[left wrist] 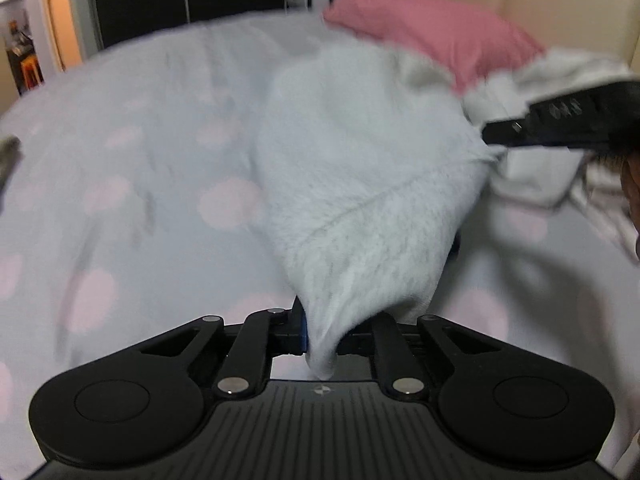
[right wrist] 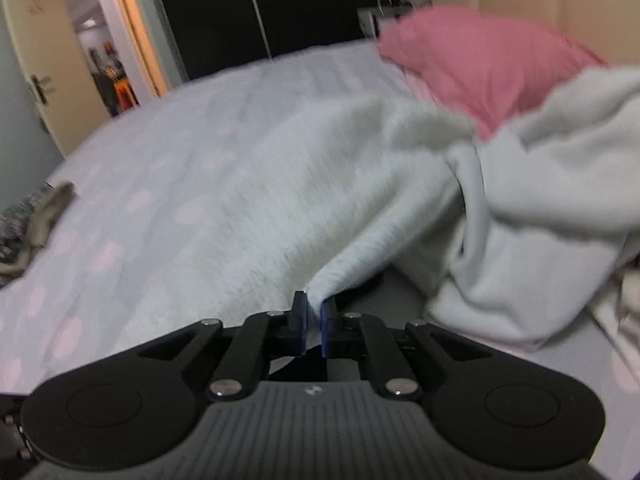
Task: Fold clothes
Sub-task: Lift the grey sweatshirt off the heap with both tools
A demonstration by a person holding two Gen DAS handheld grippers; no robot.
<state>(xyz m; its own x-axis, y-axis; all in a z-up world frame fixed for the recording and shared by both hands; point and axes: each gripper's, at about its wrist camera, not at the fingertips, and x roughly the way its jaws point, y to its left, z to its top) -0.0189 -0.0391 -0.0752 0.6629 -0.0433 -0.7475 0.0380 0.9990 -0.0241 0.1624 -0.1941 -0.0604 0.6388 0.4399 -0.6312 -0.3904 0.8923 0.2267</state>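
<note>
Both claws are clamped on the same fluffy white garment (left wrist: 360, 184), which lies partly lifted off the dotted bed cover (left wrist: 132, 152). The left claw (left wrist: 320, 332) pinches one bunched corner, and the right claw (right wrist: 314, 324) pinches another edge. This looks like the pick-up and spread step. Next, I judge, the two corners need pulling apart to stretch the cloth flat, clear of the white pile (right wrist: 552, 176) beside the pink pillow (right wrist: 488, 60).

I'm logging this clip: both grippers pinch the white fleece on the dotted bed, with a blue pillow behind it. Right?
Not quite: the pillow is pink, not blue, as the right wrist view shows. The rest holds: the left gripper and right gripper both pinch the white fleece on the dotted bed.
</note>
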